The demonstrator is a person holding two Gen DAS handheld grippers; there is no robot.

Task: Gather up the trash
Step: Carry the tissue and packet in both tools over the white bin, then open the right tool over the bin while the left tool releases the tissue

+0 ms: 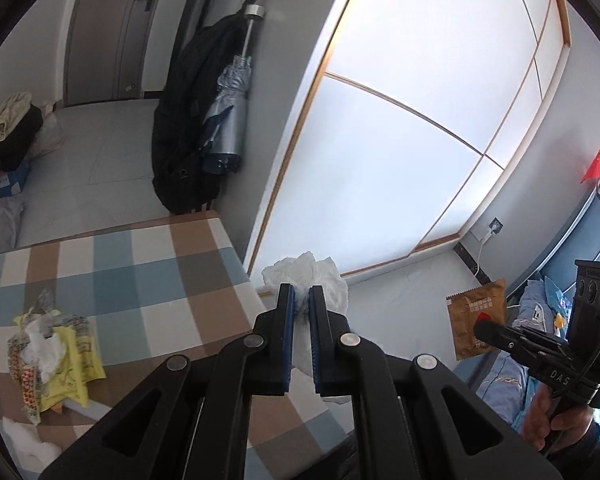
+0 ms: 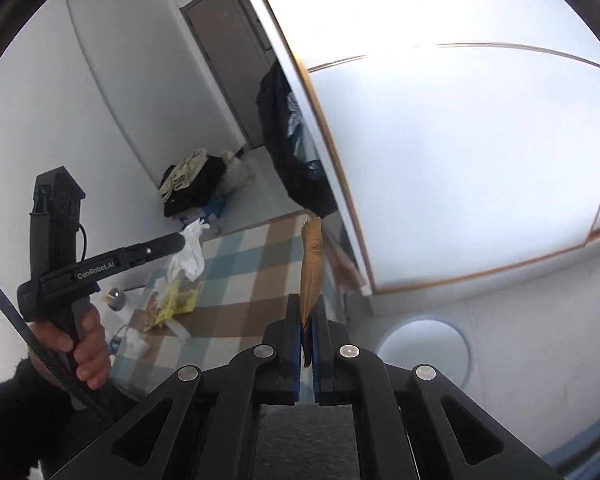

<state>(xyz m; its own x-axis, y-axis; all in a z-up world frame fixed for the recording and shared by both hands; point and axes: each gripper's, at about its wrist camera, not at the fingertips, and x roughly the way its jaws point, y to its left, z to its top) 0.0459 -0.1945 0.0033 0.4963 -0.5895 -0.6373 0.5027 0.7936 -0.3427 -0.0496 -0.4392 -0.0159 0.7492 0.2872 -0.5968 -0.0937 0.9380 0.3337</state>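
My left gripper [image 1: 301, 292] is shut on a crumpled white tissue [image 1: 320, 276], held in the air past the end of the checked table [image 1: 140, 272]. In the right wrist view the same left gripper [image 2: 180, 242] shows at the left with the tissue [image 2: 190, 252] hanging from its tip. My right gripper [image 2: 309, 304] is shut on a flat brown wrapper [image 2: 312, 264], seen edge-on and standing up between the pads. The left wrist view shows that wrapper [image 1: 476, 320] face-on at the right gripper's tip [image 1: 480, 326]. A pile of wrappers and tissue [image 1: 52, 352] lies on the table.
A round white bin [image 2: 424, 354] stands on the floor at the lower right of the right wrist view. A black bag and folded umbrella [image 1: 216, 120] hang on the wall. Clothes lie heaped on boxes [image 2: 192, 188] by the door. A bed with blue bedding [image 1: 540, 320] lies right.
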